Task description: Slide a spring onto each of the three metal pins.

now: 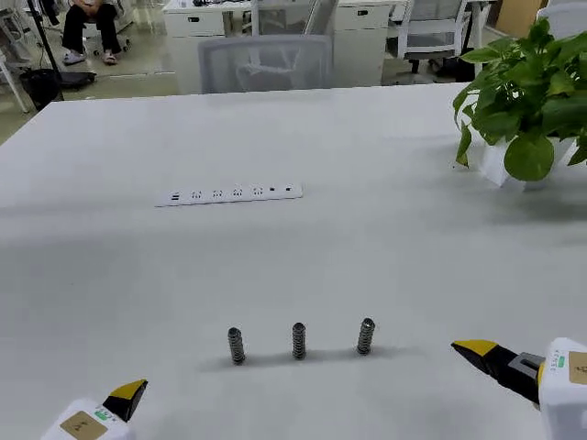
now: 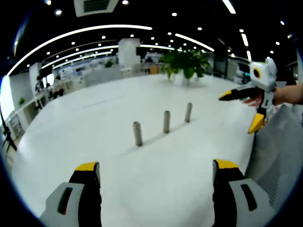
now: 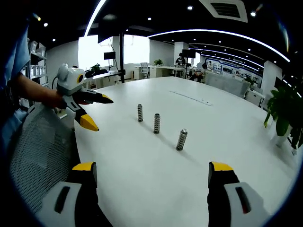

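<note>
We are holding left gripper (image 2: 156, 165) and right gripper (image 3: 150, 165) jaws open, empty | middle pin (image 1: 299, 341) standing upright between them, neither nearer (all three look sprung)

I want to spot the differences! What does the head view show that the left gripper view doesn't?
Head view, not the other: the white power strip. Left gripper view, not the head view: ceiling lights and the hand holding the right gripper. Both: three springs on pins, the plant, the white table.
</note>
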The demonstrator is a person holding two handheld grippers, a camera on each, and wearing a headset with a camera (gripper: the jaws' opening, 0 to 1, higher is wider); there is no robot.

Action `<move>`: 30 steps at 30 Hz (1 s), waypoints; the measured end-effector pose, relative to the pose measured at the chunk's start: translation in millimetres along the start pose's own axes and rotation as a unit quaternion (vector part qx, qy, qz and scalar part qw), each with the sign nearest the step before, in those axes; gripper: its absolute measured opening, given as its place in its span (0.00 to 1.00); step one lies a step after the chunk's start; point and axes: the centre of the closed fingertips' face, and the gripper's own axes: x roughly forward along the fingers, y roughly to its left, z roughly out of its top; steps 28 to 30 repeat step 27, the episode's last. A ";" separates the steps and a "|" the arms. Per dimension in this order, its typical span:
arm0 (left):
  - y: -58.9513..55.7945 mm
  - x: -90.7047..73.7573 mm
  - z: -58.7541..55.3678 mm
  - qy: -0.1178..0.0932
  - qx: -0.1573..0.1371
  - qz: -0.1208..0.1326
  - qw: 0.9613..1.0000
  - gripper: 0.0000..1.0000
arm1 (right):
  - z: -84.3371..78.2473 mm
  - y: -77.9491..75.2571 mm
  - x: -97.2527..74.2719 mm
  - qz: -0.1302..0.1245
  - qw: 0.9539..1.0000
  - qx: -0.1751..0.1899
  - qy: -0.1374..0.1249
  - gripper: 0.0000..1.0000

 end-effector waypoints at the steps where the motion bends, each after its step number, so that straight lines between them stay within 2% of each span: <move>1: -0.3 0.0 -0.3 0.001 0.000 -0.001 1.000 1.00 | -3.2 -1.1 -1.8 -0.008 1.000 0.000 0.004 0.99; 4: -0.5 -0.8 -0.3 0.003 0.005 -0.002 1.000 1.00 | -2.5 -0.2 -7.0 -0.019 1.000 0.010 -0.004 0.99; 7: -0.6 -2.6 3.3 -0.005 0.000 -0.002 1.000 1.00 | 3.4 -1.8 -9.0 -0.028 0.999 -0.013 -0.008 0.99; 8: -0.3 -2.7 3.0 -0.003 -0.002 -0.001 1.000 1.00 | 3.0 -1.9 -9.0 -0.028 0.999 -0.011 -0.010 0.99; 9: 0.0 -3.4 3.0 -0.003 -0.003 -0.002 1.000 1.00 | 0.1 -2.8 -8.0 -0.028 1.000 -0.007 -0.007 0.99; 10: 0.2 -4.3 3.6 -0.004 -0.003 -0.002 1.000 1.00 | -4.8 -4.8 -7.5 -0.032 0.999 -0.010 0.007 0.99; 11: 1.0 -5.3 4.9 -0.006 -0.004 -0.001 1.000 1.00 | -6.7 -8.6 -6.3 -0.041 0.999 -0.023 0.013 0.99; 14: 1.3 -7.1 7.5 -0.011 -0.009 -0.001 1.000 1.00 | -6.3 -6.4 -5.0 -0.035 0.999 -0.015 0.010 0.99; 18: 2.5 -5.5 2.6 -0.004 -0.013 -0.002 1.000 1.00 | -9.1 -10.2 -4.2 -0.040 0.999 -0.010 0.016 0.99; 22: 4.4 -6.3 1.5 -0.004 -0.020 -0.001 1.000 1.00 | -6.2 -11.4 -5.5 -0.040 0.999 0.010 0.005 0.99; 30: 3.0 -5.7 0.9 -0.005 -0.022 -0.004 1.000 1.00 | -11.4 -7.6 -2.8 -0.033 0.999 0.009 0.015 0.99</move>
